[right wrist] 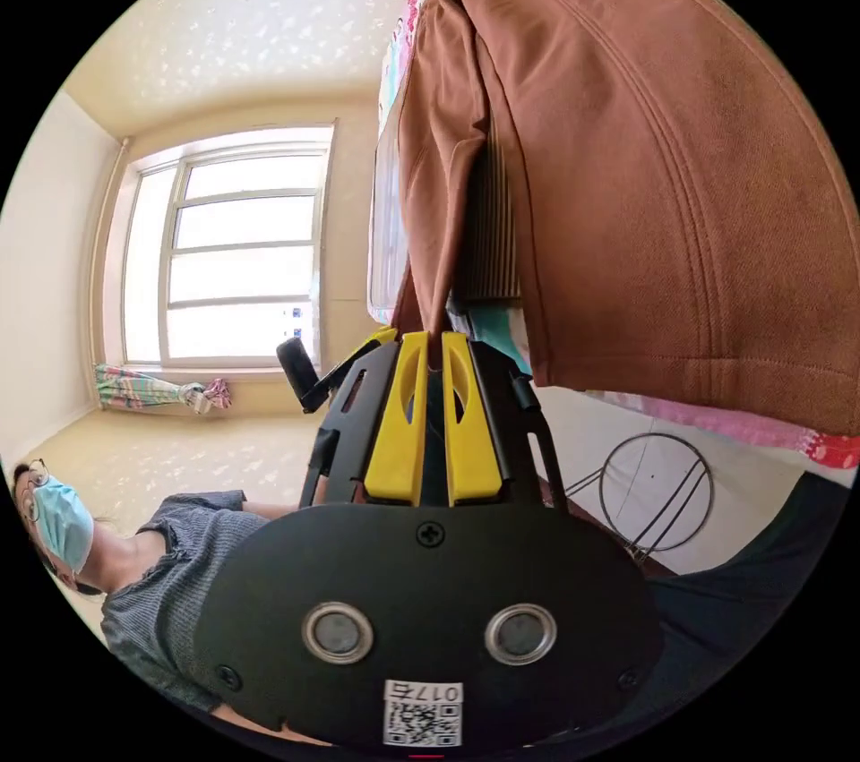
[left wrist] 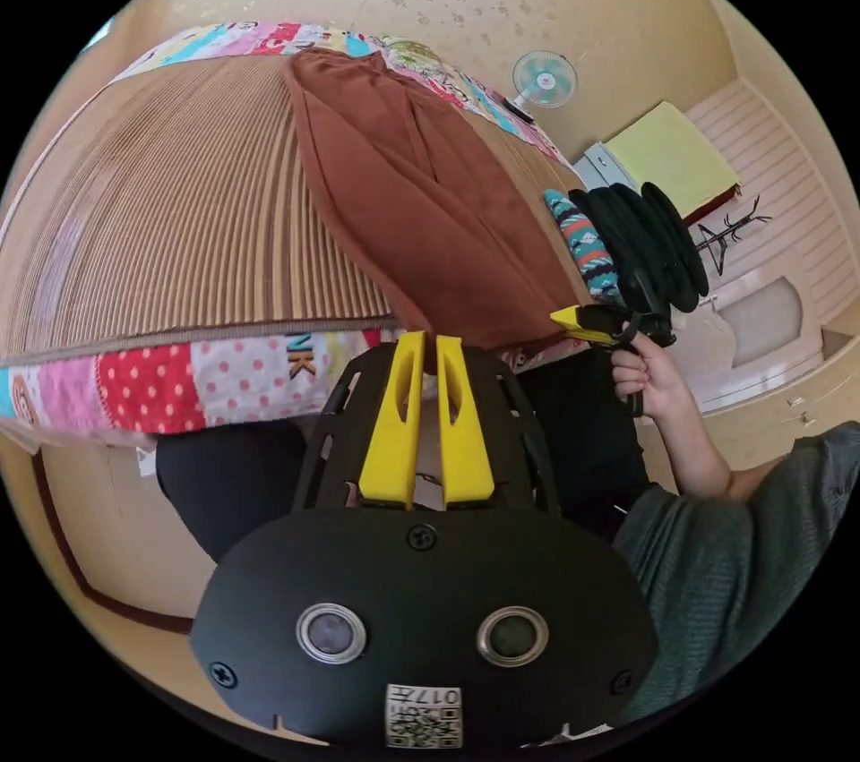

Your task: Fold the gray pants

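Note:
The pants (left wrist: 421, 198) are brown, not gray. They lie lengthwise on a striped mat (left wrist: 179, 207) on the bed, with one end hanging over the near edge. My left gripper (left wrist: 430, 343) is at that end, jaws shut on the fabric. The right gripper (left wrist: 578, 319), held in a hand (left wrist: 649, 372), pinches the same end further right. In the right gripper view the pants (right wrist: 681, 171) hang close above, and a fold of cloth runs down into my right gripper (right wrist: 433, 341), whose jaws are shut on it. The left gripper (right wrist: 381, 338) shows just behind.
A patchwork quilt (left wrist: 152, 386) covers the bed's edge. A stack of black items (left wrist: 645, 243), a fan (left wrist: 544, 79) and a coat stand (left wrist: 730, 238) stand to the right. A window (right wrist: 233, 261), a person in a grey sweater (right wrist: 170, 565) and a round wire stand (right wrist: 654, 489) are nearby.

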The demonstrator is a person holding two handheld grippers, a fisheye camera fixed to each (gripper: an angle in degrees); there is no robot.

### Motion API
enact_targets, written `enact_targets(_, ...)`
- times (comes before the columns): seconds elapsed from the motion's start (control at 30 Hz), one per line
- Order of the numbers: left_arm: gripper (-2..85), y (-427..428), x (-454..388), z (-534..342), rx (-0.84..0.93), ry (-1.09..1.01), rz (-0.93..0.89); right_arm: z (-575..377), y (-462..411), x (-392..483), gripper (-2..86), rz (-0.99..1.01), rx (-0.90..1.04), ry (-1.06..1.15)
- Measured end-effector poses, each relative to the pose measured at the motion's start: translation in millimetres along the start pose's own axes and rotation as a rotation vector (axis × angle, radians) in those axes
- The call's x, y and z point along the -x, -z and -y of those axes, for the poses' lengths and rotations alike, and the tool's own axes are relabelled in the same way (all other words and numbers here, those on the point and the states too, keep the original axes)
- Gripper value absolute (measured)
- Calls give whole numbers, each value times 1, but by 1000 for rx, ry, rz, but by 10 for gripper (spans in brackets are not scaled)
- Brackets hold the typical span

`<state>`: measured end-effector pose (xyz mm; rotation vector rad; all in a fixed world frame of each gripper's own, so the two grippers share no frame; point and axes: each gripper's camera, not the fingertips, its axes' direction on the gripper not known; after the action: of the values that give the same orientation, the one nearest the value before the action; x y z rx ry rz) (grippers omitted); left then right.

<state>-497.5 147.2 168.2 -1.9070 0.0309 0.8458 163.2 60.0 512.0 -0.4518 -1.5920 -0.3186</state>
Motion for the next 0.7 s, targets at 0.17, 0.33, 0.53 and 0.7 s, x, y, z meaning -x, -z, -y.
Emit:
enact_targets(0.17,-6,42,42,-54,-32,177,10,-24,-47,4,29,-125,151,36)
enact_targets(0.33,-4,68,54,-84,-72,214,9,-55,7,24,39,-284,7,113)
enact_targets(0.53,47,71,38,-57,-56,98,-34,-95,107,-5,88,-669,-376,-139)
enact_targets(0.7,44,57,-14,-17,-58,-40,-170,-105,98,-37,85,-451,-294,-236)
